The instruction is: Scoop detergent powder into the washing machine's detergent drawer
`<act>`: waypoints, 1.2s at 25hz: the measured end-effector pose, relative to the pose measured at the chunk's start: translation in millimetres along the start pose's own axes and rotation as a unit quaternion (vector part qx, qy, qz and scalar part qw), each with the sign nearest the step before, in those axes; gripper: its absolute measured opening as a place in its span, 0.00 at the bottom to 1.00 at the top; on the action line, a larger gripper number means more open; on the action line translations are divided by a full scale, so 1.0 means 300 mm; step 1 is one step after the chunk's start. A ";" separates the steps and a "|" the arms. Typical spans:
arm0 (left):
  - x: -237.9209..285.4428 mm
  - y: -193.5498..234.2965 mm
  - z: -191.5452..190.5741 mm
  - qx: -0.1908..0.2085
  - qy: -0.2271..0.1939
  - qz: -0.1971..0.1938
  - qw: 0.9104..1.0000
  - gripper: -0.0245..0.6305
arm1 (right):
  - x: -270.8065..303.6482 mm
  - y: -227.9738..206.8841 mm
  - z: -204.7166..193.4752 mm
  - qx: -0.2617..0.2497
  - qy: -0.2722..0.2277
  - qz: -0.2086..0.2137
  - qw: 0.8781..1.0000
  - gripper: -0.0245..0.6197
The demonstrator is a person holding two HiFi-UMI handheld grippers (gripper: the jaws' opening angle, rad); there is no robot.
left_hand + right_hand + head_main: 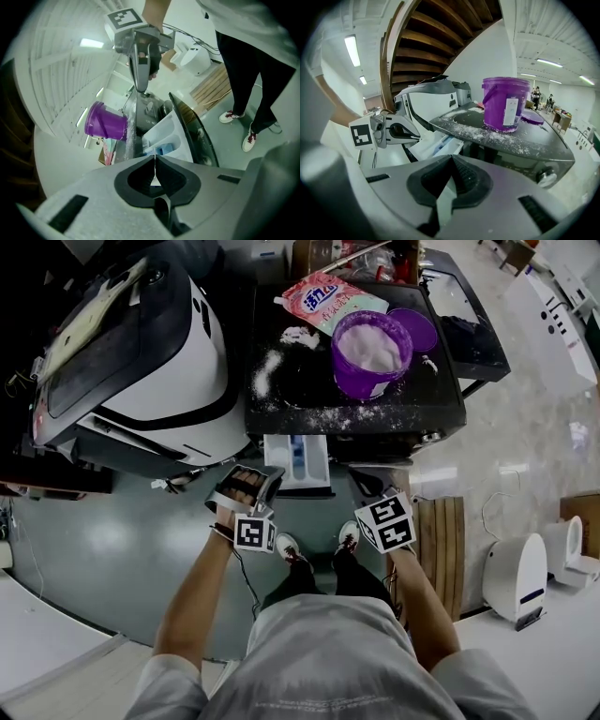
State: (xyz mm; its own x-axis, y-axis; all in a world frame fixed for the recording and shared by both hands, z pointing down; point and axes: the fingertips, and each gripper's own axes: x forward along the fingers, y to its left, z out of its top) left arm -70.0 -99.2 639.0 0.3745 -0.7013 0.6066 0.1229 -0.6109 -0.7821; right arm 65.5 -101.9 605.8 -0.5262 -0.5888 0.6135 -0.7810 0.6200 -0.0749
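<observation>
Left gripper (154, 158): jaws shut tip to tip, nothing between them; held low in front of the washer (441, 401), aimed at the drawer (168, 138). Right gripper (450, 157): jaws likewise closed and empty; held level with the left gripper, the two apart, one on each side of the drawer front in the head view. Drawer: white, pulled out from the washer's front just under the edge of the top, a blue insert in its middle compartment; neither gripper touches it. Tub (370, 354): purple, upright, uncovered, on the right half of the washer's dark top, well apart from both grippers. Powder (372, 345): white, fills the tub near to the rim. Spill (265, 373): loose white grains in streaks on the top to the left of the tub and along the front edge. Lid (418, 328): purple, flat on the top just beside the tub. Bag (326, 300): pink, lying flat at the back of the top behind the tub. Second machine (150, 362): white and black, just left of the washer.
</observation>
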 end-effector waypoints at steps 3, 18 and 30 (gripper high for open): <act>0.000 0.011 -0.001 0.009 0.004 0.017 1.000 0.06 | 0.003 -0.009 -0.007 0.002 0.000 -0.003 1.000 0.05; 0.013 0.036 -0.015 -0.034 0.004 0.016 0.999 0.06 | 0.021 -0.021 -0.012 0.002 0.005 -0.004 1.000 0.05; 0.036 -0.011 -0.056 -0.107 0.013 -0.035 0.994 0.06 | 0.031 -0.034 0.002 -0.002 0.007 -0.004 1.000 0.05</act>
State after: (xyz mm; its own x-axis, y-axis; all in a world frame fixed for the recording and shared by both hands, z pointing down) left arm -81.9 -110.9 650.5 0.3475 -0.6622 0.6639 -0.0512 -0.7203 -0.6918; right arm 68.4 -114.2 611.7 -0.5148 -0.5870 0.6249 -0.7844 0.6166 -0.0670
